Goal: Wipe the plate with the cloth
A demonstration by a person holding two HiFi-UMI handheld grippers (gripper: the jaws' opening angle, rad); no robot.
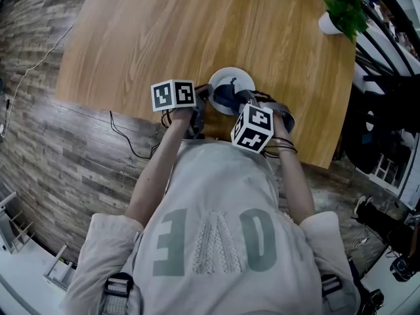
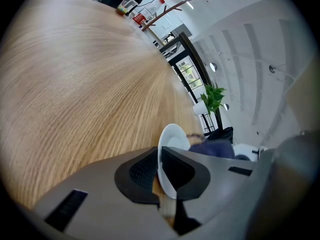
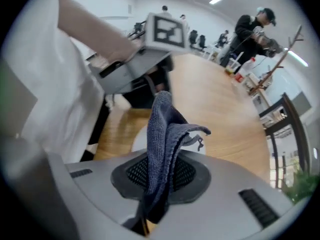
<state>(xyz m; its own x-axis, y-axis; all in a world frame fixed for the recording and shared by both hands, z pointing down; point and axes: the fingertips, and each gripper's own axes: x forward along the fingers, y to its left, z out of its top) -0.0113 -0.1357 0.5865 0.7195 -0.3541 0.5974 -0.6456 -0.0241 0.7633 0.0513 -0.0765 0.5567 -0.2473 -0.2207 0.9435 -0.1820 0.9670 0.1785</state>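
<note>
One table (image 1: pixel 197 38), its near edge just beside the one plate (image 1: pixel 239 77); left gripper (image 2: pixel 159 176) pinches the plate's rim, jaws narrow; right gripper (image 3: pixel 159 171) clamps the one cloth (image 3: pixel 162 134) over the plate; wiping seems under way, how much remains I cannot tell.

The left gripper (image 2: pixel 159 170) tilts gently down, its jaws closed on the plate's (image 2: pixel 173 137) near rim. The right gripper (image 3: pixel 159 176) points steeply down over the plate, jaws pinching the cloth (image 3: pixel 162 129). Both forearms reach toward the plate side by side.
</note>
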